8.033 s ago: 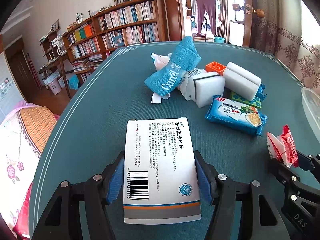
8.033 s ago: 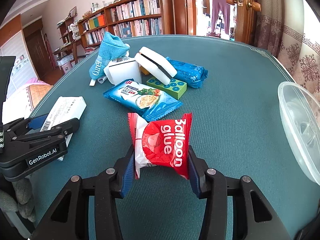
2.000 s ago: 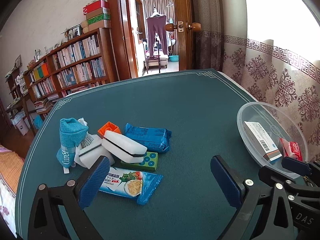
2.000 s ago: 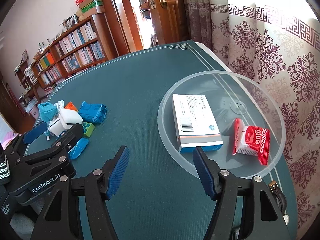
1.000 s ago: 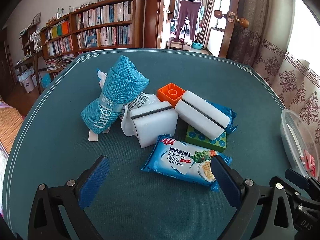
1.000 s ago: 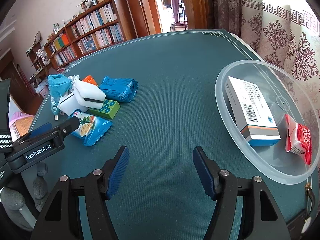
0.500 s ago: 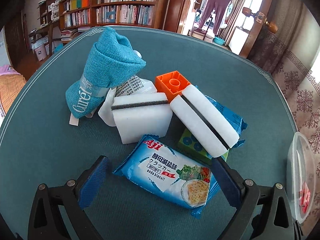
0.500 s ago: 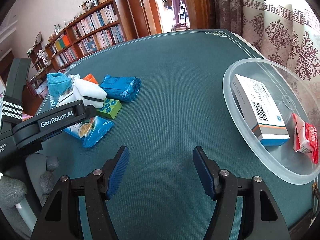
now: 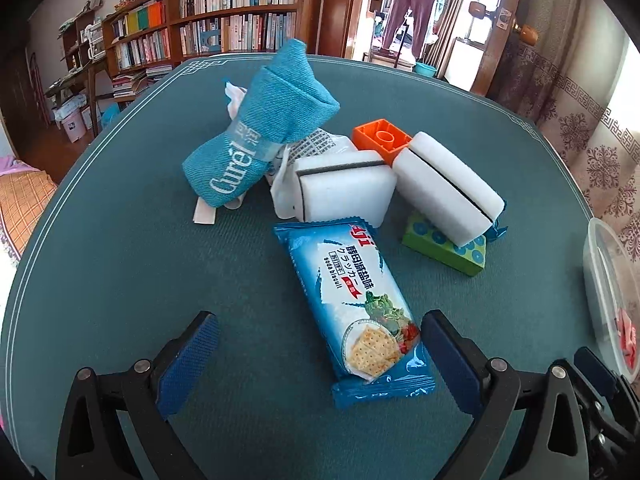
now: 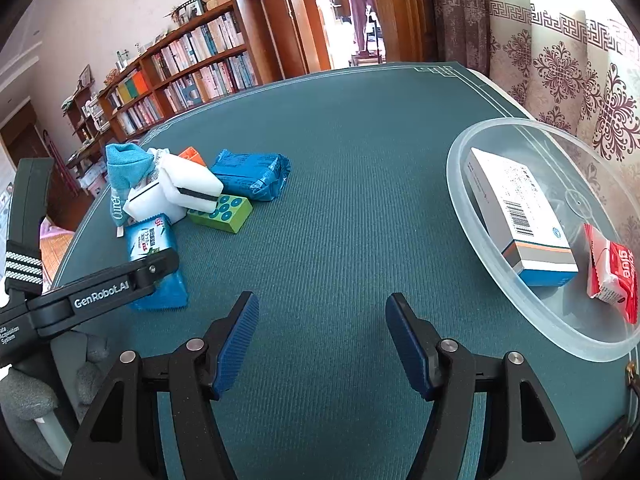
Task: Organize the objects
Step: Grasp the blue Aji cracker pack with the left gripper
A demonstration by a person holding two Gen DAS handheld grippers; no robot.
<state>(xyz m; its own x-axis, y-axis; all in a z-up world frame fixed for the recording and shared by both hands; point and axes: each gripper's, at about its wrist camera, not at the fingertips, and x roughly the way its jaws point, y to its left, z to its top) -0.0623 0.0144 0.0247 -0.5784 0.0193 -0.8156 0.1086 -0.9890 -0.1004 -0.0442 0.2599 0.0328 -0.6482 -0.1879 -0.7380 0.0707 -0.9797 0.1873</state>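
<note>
Room with bookshelves; green felt counter (image 10: 352, 208). Left tool (image 9: 316, 360) has dropped in over the pile since a second ago and now sits low around the near end of the cracker packet (image 9: 356, 300), jaws released and wide, right pad close to the wrapper's edge, not pressing. Packet lies flat, just in front of the white sponges (image 9: 344, 188), beside the green block (image 9: 444, 248) and blue cloth roll (image 9: 264, 140). Right tool (image 10: 320, 336) hangs released over bare felt, holding nothing. Clear bowl (image 10: 480, 216) at right already holds the medicine box (image 10: 520, 216) and red glue sachet (image 10: 612, 276). Judgement: two items sorted; packet is next pick, needs the jaws closed across its width
</note>
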